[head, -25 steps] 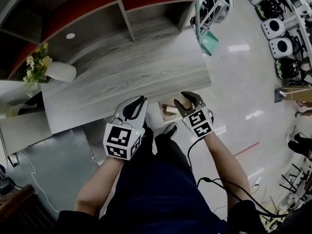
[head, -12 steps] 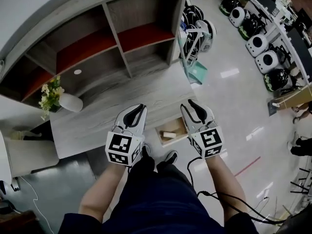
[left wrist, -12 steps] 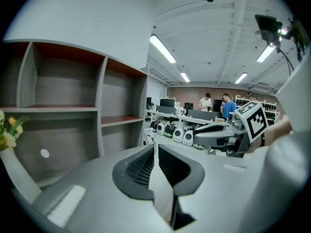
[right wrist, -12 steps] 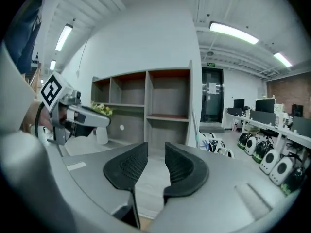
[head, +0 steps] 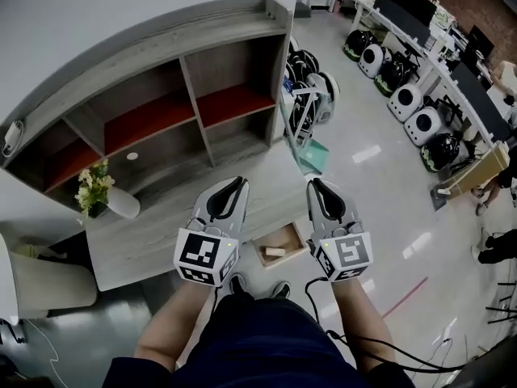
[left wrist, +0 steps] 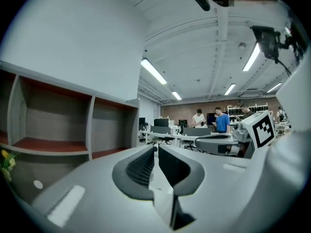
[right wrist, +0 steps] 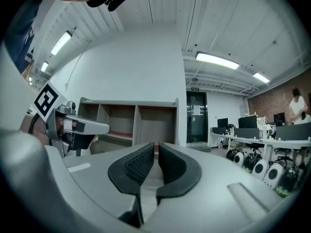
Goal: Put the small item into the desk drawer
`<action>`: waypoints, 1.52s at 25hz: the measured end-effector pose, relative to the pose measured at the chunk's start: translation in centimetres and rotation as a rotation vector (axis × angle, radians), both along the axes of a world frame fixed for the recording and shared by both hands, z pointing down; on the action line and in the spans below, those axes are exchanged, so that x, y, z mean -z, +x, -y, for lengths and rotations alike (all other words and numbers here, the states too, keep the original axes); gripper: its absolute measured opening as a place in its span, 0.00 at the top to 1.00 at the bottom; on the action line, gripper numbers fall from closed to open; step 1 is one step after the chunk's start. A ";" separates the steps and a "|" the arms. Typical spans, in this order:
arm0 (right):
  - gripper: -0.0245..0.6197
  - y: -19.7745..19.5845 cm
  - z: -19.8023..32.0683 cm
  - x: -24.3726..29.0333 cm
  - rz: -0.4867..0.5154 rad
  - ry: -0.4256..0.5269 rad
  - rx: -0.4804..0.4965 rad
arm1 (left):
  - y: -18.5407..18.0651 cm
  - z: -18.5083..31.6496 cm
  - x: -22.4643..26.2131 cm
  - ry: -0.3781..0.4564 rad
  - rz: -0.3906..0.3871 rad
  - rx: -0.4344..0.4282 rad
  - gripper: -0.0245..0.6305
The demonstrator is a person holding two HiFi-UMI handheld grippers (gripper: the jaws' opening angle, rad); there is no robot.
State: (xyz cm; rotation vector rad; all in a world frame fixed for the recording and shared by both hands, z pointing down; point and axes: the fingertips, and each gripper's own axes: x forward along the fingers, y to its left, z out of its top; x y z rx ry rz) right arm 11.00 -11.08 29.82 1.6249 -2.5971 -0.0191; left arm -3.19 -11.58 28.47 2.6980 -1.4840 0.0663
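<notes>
Grey wood desk [head: 153,233] stands before an open shelf unit [head: 202,95] on a glossy office floor [head: 380,168]. A flower vase [head: 109,202] sits at the desk's left end. A drawer [head: 292,239] stands open under the desk's near edge, with the small item [head: 274,252] lying inside.

Left gripper [head: 234,186] [left wrist: 155,147] has its jaws together and is empty. Right gripper [head: 317,188] [right wrist: 156,144] has jaws closing, almost together, with nothing between them.
</notes>
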 end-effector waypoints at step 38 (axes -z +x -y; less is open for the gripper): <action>0.95 0.1 0.8 4.8 0.047 0.094 -0.135 | -4.9 3.4 2.1 0.098 -0.021 -0.027 0.96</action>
